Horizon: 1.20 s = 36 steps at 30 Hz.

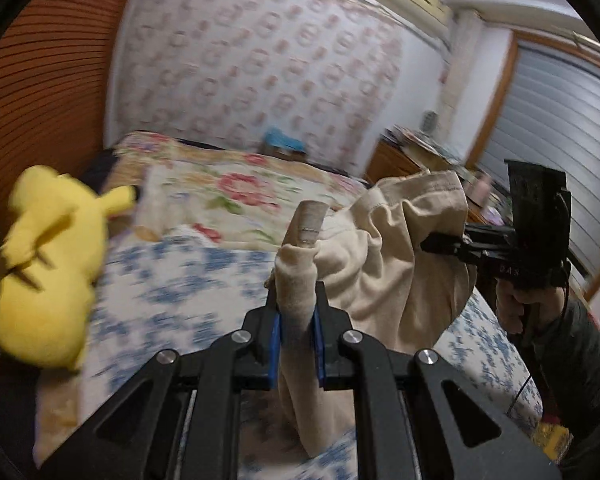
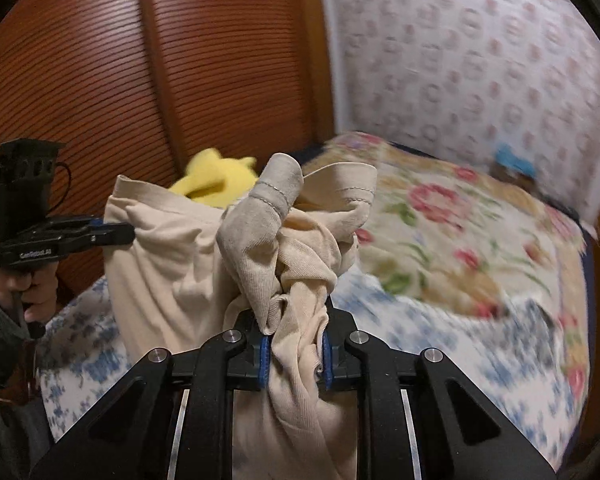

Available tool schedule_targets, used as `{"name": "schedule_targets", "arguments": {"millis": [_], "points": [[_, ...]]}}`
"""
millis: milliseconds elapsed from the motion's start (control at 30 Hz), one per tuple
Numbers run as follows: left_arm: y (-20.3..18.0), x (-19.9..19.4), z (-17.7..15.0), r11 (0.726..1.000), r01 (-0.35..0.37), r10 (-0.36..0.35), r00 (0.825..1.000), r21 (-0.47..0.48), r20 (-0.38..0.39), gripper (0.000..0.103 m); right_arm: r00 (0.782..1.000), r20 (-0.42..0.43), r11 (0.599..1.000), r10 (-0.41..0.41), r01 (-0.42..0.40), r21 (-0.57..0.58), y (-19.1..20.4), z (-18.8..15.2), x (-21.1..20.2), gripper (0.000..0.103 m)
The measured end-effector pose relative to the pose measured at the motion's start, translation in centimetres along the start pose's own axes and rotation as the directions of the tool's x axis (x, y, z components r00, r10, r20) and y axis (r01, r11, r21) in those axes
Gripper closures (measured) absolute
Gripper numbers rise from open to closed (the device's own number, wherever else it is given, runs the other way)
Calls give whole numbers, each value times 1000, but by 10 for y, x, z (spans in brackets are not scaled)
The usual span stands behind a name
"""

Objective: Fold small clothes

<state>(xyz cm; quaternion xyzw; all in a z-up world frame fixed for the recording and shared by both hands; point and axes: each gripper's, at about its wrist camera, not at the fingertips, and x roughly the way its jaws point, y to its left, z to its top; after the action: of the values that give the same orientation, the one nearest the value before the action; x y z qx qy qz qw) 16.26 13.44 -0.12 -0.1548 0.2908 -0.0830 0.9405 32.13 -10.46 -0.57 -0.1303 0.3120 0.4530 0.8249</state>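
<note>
A small cream garment (image 1: 384, 264) hangs lifted above the bed, stretched between both grippers. My left gripper (image 1: 297, 320) is shut on one bunched edge of it, cloth pinched between the blue pads. My right gripper (image 2: 294, 344) is shut on another bunched part of the same cream garment (image 2: 168, 264), whose hemmed ends stick up above the fingers. In the left wrist view the right gripper (image 1: 432, 245) bites into the cloth from the right, held by a hand. The left gripper (image 2: 128, 232) shows at the garment's left edge in the right wrist view. The garment's lower part is hidden behind the grippers.
A yellow plush toy (image 1: 40, 268) lies at the bed's left side, near a brown slatted wardrobe (image 2: 204, 64). The bed has a blue-patterned sheet (image 1: 172, 296) and a floral quilt (image 2: 452, 232) farther back. A wooden nightstand (image 1: 396, 160) stands by the window blinds.
</note>
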Motion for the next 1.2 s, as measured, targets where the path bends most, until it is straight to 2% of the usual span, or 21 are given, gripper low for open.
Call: {"name": "schedule_targets", "arguments": {"millis": [167, 367, 433, 600, 667, 700, 733, 800, 967, 1067, 1133, 1200], "points": [[45, -26, -17, 993, -97, 100, 995, -69, 31, 92, 996, -45, 983, 80, -86, -161, 48, 55, 59, 86], [98, -35, -50, 965, -208, 214, 977, -161, 20, 92, 984, -133, 946, 115, -149, -287, 93, 103, 132, 86], [107, -36, -57, 957, -223, 230, 973, -186, 14, 92, 980, -162, 934, 118, -165, -317, 109, 113, 160, 86], [126, -35, -74, 940, -259, 264, 964, -220, -5, 92, 971, -204, 924, 126, -190, -332, 125, 118, 206, 86], [133, -29, -81, 934, -275, 277, 961, -229, -25, 92, 973, -204, 934, 110, -172, -314, 125, 121, 222, 84], [135, -27, -80, 932, -277, 278, 960, -234, -32, 92, 979, -187, 947, 81, -134, -293, 122, 125, 228, 81], [138, -27, -82, 929, -284, 282, 959, -238, -44, 92, 984, -169, 959, 48, -92, -267, 118, 129, 232, 70], [142, -23, -85, 924, -304, 296, 953, -233, -72, 92, 990, -140, 978, 19, -47, -204, 108, 138, 235, 63], [138, -28, -81, 922, -334, 329, 942, -194, -60, 87, 991, -136, 986, 10, -33, -164, 93, 131, 231, 63], [134, -35, -76, 915, -369, 368, 929, -164, -40, 78, 988, -153, 989, -8, -14, -146, 91, 121, 229, 63], [132, -42, -72, 916, -373, 374, 927, -149, -21, 64, 988, -154, 991, -28, 7, -133, 89, 110, 224, 63], [127, -49, -68, 915, -381, 384, 923, -128, -2, 61, 989, -143, 994, -31, 15, -110, 87, 101, 211, 63]]}}
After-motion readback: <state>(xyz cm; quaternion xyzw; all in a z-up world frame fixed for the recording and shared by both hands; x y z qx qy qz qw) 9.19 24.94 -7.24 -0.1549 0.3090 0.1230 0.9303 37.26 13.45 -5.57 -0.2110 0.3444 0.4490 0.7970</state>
